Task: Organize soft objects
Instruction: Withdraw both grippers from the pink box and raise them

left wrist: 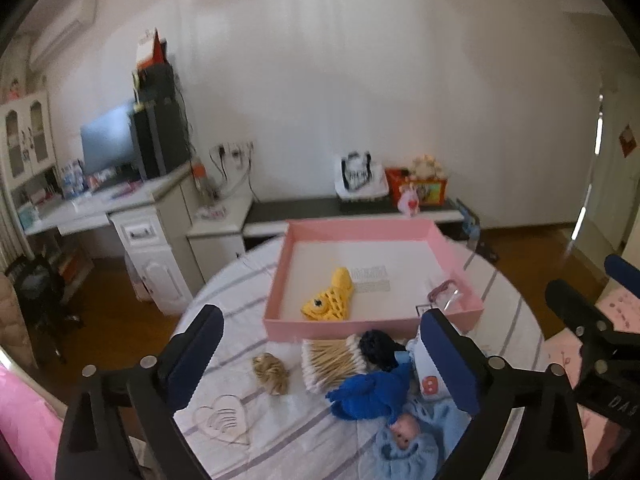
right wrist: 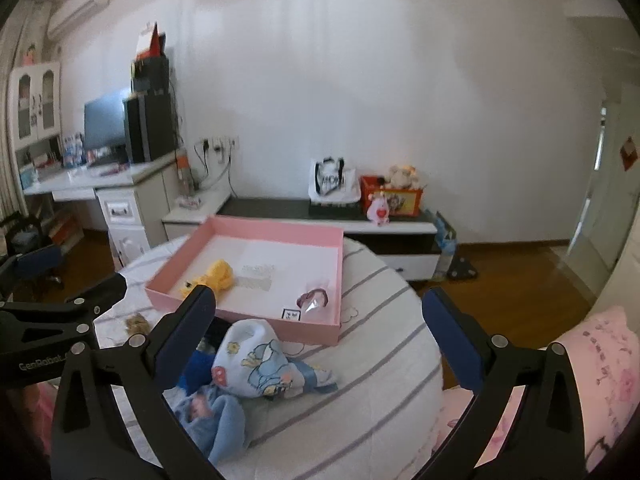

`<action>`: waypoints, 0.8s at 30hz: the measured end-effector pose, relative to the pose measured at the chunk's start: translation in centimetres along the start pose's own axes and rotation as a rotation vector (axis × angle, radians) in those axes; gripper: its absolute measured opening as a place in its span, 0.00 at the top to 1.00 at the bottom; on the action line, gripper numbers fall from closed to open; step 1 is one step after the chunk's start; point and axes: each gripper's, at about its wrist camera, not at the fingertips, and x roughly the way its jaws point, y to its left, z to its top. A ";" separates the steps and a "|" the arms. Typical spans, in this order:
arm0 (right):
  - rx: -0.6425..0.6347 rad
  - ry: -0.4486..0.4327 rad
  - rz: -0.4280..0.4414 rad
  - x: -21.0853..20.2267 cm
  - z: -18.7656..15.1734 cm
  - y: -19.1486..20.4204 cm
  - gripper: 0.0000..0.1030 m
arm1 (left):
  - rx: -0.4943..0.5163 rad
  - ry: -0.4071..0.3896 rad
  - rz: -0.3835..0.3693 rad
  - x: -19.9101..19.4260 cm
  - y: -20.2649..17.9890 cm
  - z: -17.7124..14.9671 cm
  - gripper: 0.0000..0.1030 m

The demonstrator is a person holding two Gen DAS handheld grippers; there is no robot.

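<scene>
A pink tray (left wrist: 328, 330) (right wrist: 240, 314) lies on the striped bed and holds a yellow knitted fish (left wrist: 330, 298) (right wrist: 212, 276) and a small clear pouch (left wrist: 446, 294) (right wrist: 314, 298). In front of it lie a blond hair piece (left wrist: 272, 372), a bundle of cotton swabs (left wrist: 332, 362), a black knit item (left wrist: 378, 346), a blue knit item (left wrist: 368, 394), a cartoon-print cloth (right wrist: 260, 360) and a light-blue doll (left wrist: 404, 440) (right wrist: 212, 416). My left gripper (left wrist: 320, 364) is open and empty above these items. My right gripper (right wrist: 320, 340) is open and empty over the cloth.
The bed's striped cover (left wrist: 224, 420) drops off to a wooden floor (right wrist: 520, 280). A white desk (left wrist: 132, 216) with a monitor stands at left, a low cabinet (right wrist: 320, 216) with bags and toys by the wall. A pink pillow (right wrist: 580, 380) lies at right.
</scene>
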 end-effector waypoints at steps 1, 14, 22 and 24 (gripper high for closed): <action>0.003 -0.019 -0.002 -0.9 0.0 -0.1 0.00 | -0.001 -0.023 0.004 -1.1 0.1 -0.2 0.01; 0.015 -0.290 -0.059 -13.1 1.2 -1.0 0.00 | -0.035 -0.311 0.030 -15.3 0.8 -3.9 0.00; 0.008 -0.374 -0.097 -16.9 0.9 -0.8 0.00 | -0.073 -0.428 0.054 -21.0 1.7 -7.1 0.00; 0.009 -0.389 -0.101 -17.5 0.7 -0.7 0.00 | -0.084 -0.437 0.059 -21.3 1.8 -8.0 0.00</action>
